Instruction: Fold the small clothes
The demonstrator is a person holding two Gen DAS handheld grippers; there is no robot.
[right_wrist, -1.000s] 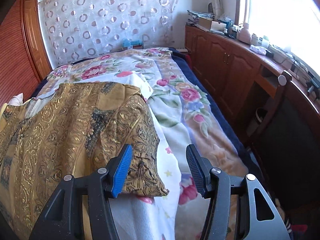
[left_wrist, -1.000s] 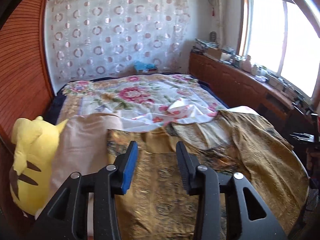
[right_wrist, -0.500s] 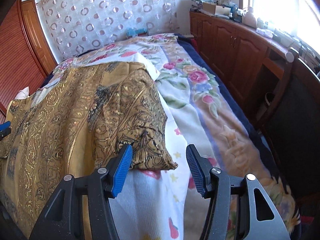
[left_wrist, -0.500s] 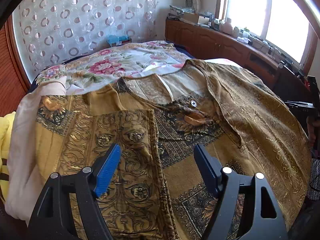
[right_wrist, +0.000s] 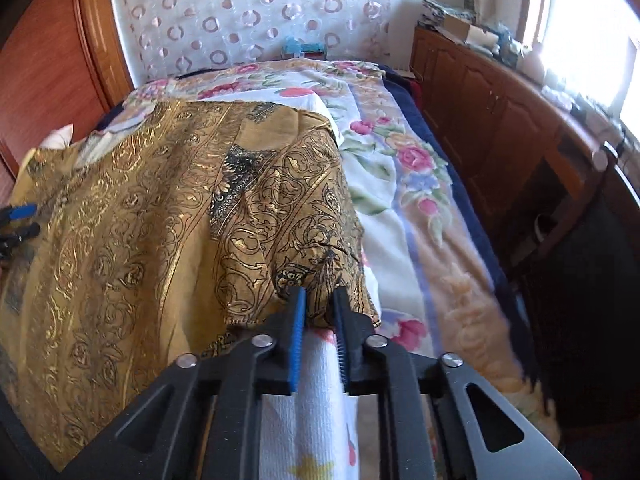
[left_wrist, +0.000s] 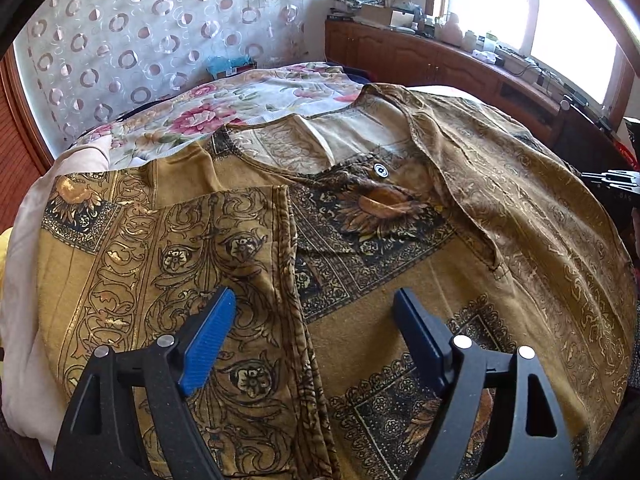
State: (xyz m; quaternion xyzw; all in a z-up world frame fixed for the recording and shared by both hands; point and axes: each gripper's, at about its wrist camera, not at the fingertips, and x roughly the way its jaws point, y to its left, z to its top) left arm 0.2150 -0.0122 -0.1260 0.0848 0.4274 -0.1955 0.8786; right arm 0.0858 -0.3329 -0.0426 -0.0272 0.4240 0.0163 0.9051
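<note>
R gripper (right_wrist: 319,300) is closing, pinching the gold patterned garment (right_wrist: 168,200) by its near corner; L gripper (left_wrist: 314,312) is opening, hovering w/ nothing between jaws above the garment, spread over the floral bedspread (left_wrist: 224,108).

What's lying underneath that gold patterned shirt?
Under the gold shirt lies a flowered blanket and, near the pinched sleeve, a white towel. A pale cloth peeks out at its other side. The mattress beneath is covered.
</note>
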